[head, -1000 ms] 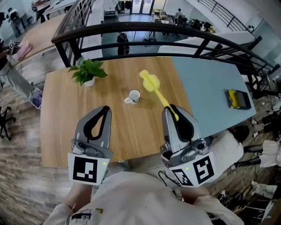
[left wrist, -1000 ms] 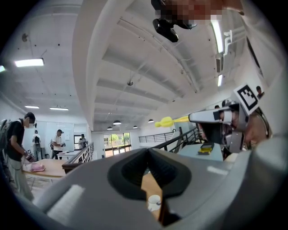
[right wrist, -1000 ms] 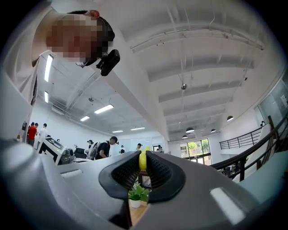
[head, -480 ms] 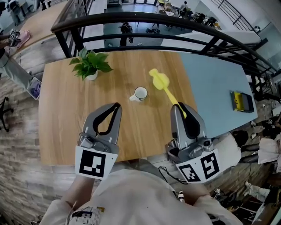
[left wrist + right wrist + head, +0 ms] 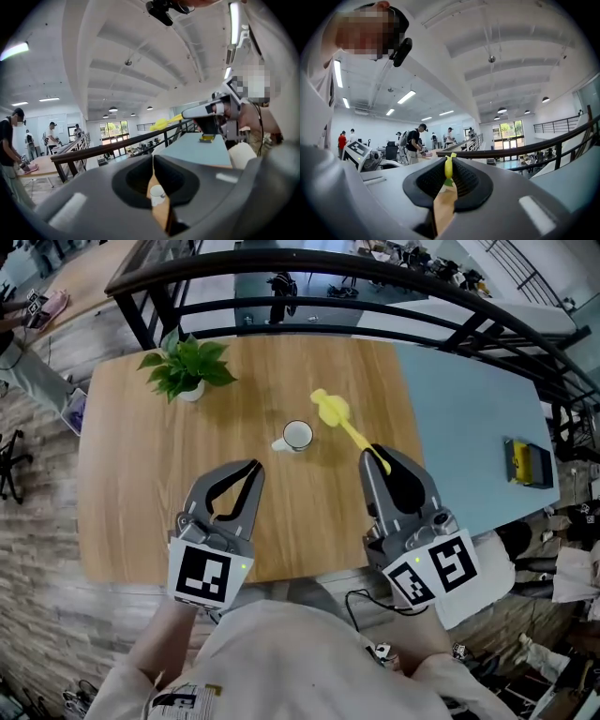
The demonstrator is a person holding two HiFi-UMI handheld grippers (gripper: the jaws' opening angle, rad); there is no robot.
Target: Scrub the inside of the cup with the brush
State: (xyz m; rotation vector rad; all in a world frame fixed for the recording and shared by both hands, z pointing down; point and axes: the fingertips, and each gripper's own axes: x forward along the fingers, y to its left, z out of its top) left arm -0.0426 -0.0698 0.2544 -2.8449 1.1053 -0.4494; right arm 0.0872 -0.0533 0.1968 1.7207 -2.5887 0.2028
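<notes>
Cup (image 5: pixel 297 435) on wooden table (image 5: pixel 141 484) by railing (image 5: pixel 309 263); left tool (image 5: pixel 255 467) closed, right tool (image 5: pixel 374 455) gripping brush (image 5: pixel 331 411).

The table (image 5: pixel 131 502) was matt pale wood; the cup (image 5: pixel 298 435) at twelve o'clock looked glossy ceramic, the brush (image 5: pixel 333 412) yellow plastic.

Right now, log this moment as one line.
left gripper: shut, empty | right gripper: shut on yellow long-handled brush | white cup: upright on wooden table | scrub: not started
</notes>
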